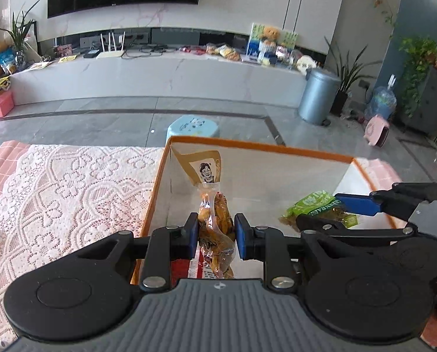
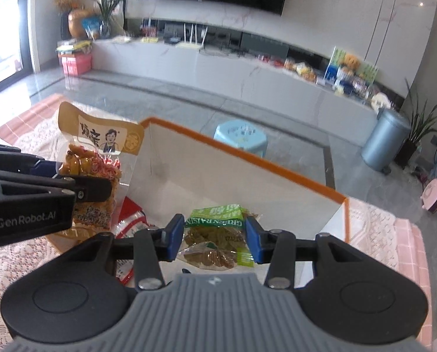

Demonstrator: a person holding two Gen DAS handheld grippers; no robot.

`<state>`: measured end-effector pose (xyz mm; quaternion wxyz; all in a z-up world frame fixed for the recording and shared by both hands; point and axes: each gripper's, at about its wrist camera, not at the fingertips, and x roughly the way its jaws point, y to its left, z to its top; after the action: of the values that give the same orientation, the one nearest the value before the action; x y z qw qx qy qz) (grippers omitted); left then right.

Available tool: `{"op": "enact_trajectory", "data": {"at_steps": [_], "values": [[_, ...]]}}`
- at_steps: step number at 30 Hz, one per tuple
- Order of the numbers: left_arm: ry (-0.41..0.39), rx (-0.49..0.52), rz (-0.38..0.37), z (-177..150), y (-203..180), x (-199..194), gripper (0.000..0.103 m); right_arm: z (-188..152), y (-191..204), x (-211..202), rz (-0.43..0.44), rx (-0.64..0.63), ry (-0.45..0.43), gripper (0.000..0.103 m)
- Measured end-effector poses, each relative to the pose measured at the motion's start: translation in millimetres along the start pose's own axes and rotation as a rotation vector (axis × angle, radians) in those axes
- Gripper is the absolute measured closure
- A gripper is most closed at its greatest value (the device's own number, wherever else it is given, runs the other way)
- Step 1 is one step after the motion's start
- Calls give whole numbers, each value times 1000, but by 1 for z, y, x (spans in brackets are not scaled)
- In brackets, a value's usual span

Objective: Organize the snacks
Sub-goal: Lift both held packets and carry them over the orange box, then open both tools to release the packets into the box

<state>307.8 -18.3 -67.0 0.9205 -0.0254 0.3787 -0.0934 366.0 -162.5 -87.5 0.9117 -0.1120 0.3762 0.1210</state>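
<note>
My left gripper [image 1: 215,231] is shut on a clear snack bag with a tan header and orange-brown pieces [image 1: 214,214], held upright over the left side of the orange-rimmed white box [image 1: 247,144]. The same bag [image 2: 101,146] shows in the right wrist view, pinched by the left gripper [image 2: 83,176]. My right gripper [image 2: 215,239] has its blue pads on both sides of a green raisin packet [image 2: 218,228] inside the box; it also shows in the left wrist view [image 1: 321,205]. A red packet [image 2: 130,220] lies in the box below the left bag.
The box [image 2: 247,149] stands on a lace cloth [image 1: 72,190] over a pink checked table cover. Beyond are a blue stool [image 1: 193,126], grey floor, a silver bin [image 1: 318,96] and a long white TV bench with clutter.
</note>
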Motion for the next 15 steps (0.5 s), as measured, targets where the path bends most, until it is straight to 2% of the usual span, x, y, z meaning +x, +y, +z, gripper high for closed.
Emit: {"op": "enact_trajectory", "data": {"at_steps": [15], "values": [[173, 85, 74, -7, -8, 36, 75, -7, -11, 63, 21, 129, 285, 59]]}}
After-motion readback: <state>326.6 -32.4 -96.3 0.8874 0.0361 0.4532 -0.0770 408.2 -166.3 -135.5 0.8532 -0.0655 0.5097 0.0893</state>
